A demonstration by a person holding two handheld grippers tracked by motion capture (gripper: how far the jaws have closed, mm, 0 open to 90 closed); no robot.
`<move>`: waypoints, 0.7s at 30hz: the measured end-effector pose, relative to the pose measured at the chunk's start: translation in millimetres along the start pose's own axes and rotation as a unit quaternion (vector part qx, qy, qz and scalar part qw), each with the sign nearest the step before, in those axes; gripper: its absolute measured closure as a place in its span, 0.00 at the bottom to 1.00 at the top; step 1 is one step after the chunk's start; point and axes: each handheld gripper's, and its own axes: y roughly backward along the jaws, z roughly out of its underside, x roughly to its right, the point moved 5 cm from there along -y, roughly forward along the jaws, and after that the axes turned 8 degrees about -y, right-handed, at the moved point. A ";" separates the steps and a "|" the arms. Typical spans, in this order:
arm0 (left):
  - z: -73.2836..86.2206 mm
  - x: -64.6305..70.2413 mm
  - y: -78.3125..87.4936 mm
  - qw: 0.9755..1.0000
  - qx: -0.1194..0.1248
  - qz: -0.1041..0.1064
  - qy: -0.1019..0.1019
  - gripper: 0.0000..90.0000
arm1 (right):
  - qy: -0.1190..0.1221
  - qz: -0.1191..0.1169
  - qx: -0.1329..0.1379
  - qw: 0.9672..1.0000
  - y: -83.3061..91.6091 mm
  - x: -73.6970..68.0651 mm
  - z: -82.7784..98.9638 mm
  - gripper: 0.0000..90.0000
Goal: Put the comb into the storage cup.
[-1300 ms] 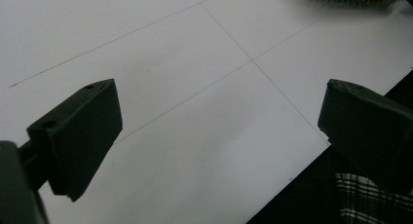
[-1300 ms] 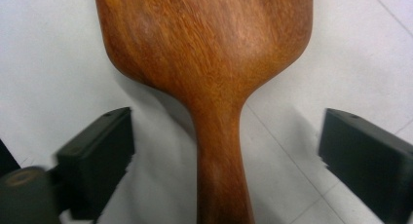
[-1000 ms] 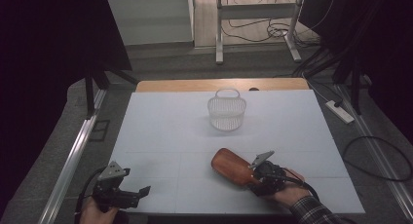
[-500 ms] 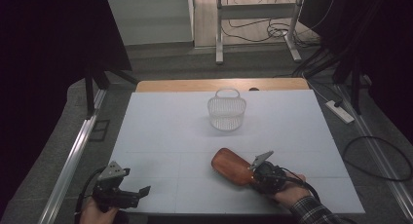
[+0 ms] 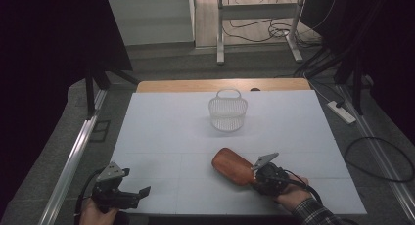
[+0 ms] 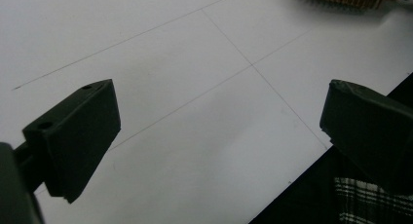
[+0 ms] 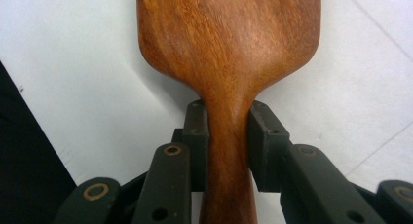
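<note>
Smooth wooden paddle brush (image 7: 229,53), narrow neck in right gripper (image 7: 228,136)

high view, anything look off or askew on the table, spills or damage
Nothing stands out. The wooden hairbrush lies flat, back up, slanted across the white table, its handle clamped by the right hand-held gripper, whose jaws have just been closing on it. The white basket stands upright farther back. No spills or damage show.

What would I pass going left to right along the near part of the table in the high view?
Left gripper, open above the white table → wooden hairbrush → right gripper, clamped on the brush's handle.
</note>
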 end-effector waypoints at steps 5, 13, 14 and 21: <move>-0.4 -0.3 1.5 1.000 0.007 0.000 0.001 0.01 | -0.012 -0.007 0.014 1.000 4.7 1.0 -1.2 0.81; -4.4 1.0 -0.2 1.000 0.016 0.011 0.005 0.00 | -0.020 -0.011 0.038 0.999 13.2 2.0 -3.8 0.81; -5.1 1.2 -0.5 1.000 0.017 0.014 0.005 0.00 | -0.021 -0.011 0.043 0.999 14.7 2.3 -4.5 0.81; -13.8 4.1 -4.0 0.999 0.030 0.031 -0.001 0.01 | -0.031 -0.021 0.062 0.997 21.7 2.7 -7.7 0.81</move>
